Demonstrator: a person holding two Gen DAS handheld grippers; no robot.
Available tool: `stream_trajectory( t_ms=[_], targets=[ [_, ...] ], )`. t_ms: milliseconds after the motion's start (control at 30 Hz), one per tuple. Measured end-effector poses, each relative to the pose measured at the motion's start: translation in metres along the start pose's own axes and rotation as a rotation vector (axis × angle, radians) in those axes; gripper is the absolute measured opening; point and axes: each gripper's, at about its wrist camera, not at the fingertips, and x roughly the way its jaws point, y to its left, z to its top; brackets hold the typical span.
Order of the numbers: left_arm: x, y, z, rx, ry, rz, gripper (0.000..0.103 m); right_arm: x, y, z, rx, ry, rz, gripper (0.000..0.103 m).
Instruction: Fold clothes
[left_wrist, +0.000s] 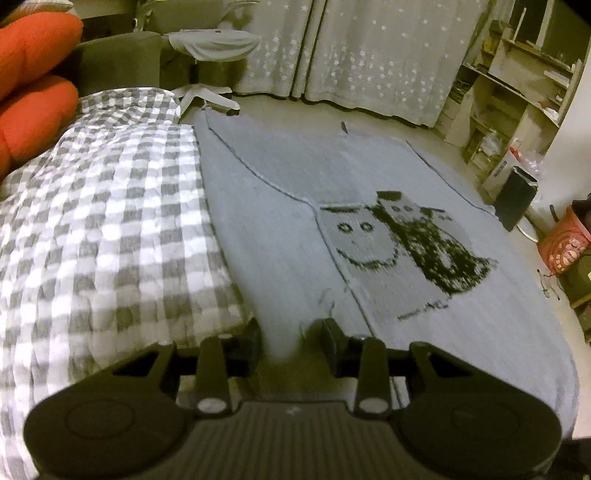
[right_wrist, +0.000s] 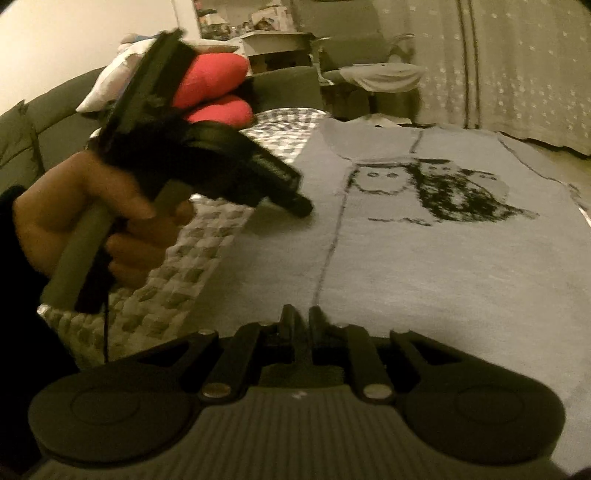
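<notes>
Along the grey sweater's (right_wrist: 443, 266) near edge, right tool (right_wrist: 300, 321) pinches fabric; left tool (left_wrist: 290, 332) spread, clear.

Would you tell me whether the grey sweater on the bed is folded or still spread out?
Mostly spread: the grey sweater lies flat with its printed front showing; any fold at the edges cannot be told.

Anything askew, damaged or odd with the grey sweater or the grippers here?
Nothing stands out. The grey sweater lies flat on the bed, print up, beside the checked blanket; no damage visible. Both views are somewhat blurred, so fine detail is uncertain.
</notes>
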Motion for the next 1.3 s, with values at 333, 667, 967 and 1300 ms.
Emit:
stream_trajectory(
  t_ms=[333,667,967,1300],
  targets=[
    [-0.014,-0.012,-0.023,0.000,-0.009,-0.007,0.037,-0.016,-0.034,-0.006,0.076,-0.011,-0.071,0.010],
    [-0.036,-0.028,-0.054,0.026,-0.033,0.006,0.038,-0.037,-0.072,-0.008,0.165,-0.037,-0.169,0.010],
    [-0.054,-0.036,-0.077,0.038,-0.027,0.008,0.038,-0.055,-0.103,-0.011,0.254,-0.041,-0.222,0.013],
    [-0.082,-0.050,-0.065,0.029,-0.067,0.018,0.038,-0.079,-0.128,-0.006,0.283,-0.068,-0.255,0.013]
  ],
)
